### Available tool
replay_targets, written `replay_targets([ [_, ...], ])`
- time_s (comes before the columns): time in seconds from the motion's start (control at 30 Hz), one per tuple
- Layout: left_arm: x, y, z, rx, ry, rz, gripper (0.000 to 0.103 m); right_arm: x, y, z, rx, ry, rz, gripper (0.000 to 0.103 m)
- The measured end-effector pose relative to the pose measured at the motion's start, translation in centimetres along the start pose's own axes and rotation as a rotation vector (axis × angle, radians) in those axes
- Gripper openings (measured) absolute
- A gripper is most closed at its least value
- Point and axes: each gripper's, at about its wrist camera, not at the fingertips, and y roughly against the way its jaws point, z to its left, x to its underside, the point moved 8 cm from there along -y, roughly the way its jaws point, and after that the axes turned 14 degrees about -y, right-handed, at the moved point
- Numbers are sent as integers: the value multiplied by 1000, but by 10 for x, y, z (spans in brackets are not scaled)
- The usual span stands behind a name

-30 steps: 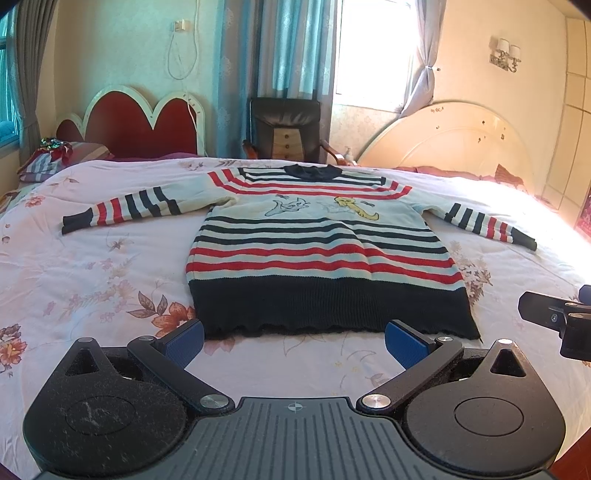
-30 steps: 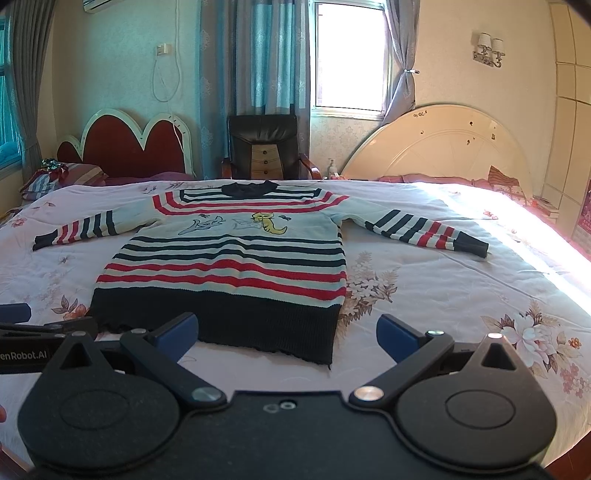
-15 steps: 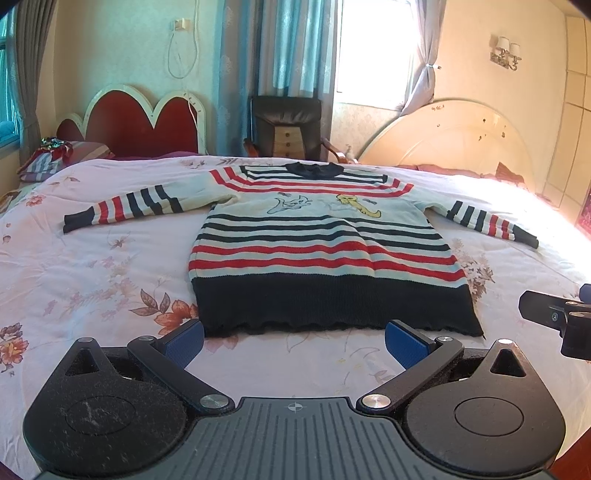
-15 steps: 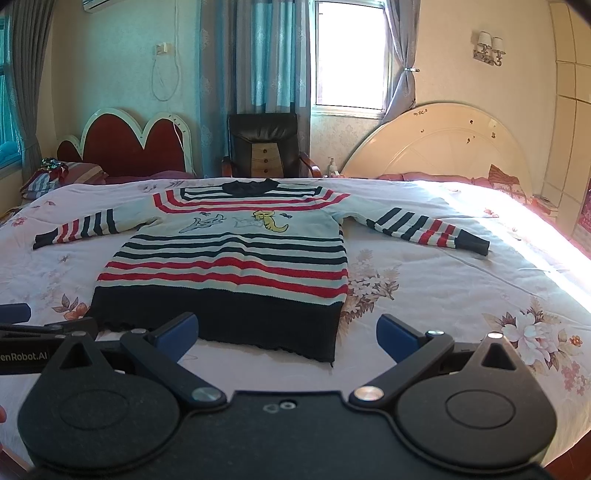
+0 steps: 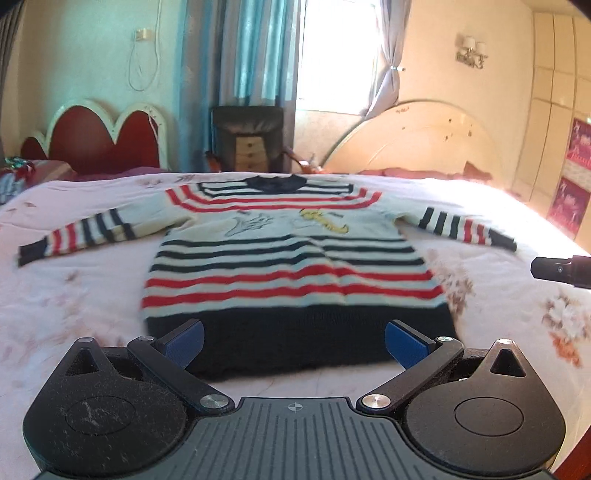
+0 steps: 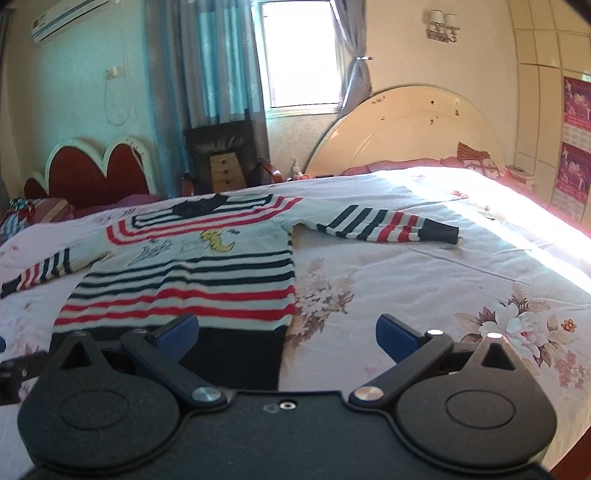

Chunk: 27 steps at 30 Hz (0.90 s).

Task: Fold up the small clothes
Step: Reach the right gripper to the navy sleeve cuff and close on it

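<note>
Your striped sweater point(image 5: 291, 266) lies flat on the bed point(image 5: 74, 302), collar at twelve o'clock, hem nearest you. Your left gripper point(image 5: 293, 339) is spread wide and empty over the hem's middle; your right gripper point(image 6: 286, 338), also released, straddles the hem's right corner.

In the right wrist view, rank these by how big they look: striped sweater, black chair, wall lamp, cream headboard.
1. striped sweater
2. cream headboard
3. black chair
4. wall lamp

The sweater lies nearest the camera, which inflates its apparent size.
</note>
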Motion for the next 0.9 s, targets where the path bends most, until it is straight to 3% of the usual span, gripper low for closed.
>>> replay_targets([
  [0.1, -19, -26, 1, -1, 23, -26, 103, -33, -30, -34, 16, -65, -32, 87],
  [0.27, -48, -76, 1, 2, 100, -69, 103, -83, -101, -107, 48, -231, -35, 55],
  [0.37, -55, -119, -7, 48, 151, 2, 103, -104, -155, -162, 63, -394, -16, 40],
  [0.53, -60, -183, -20, 4, 185, 152, 103, -117, -230, -241, 112, -634, -11, 42],
  [0.73, -65, -217, -28, 20, 261, 203, 103, -110, -275, -271, 60, -786, 12, 42],
  [0.8, -66, -222, -31, 19, 244, 213, 103, -108, -279, -269, 45, -790, 10, 34],
  [0.83, -67, -223, -31, 18, 234, 218, 103, -107, -281, -269, 55, -775, 15, 11],
  [0.9, -69, -221, -28, 6, 217, 224, 103, -110, -283, -270, 76, -749, 17, 6],
])
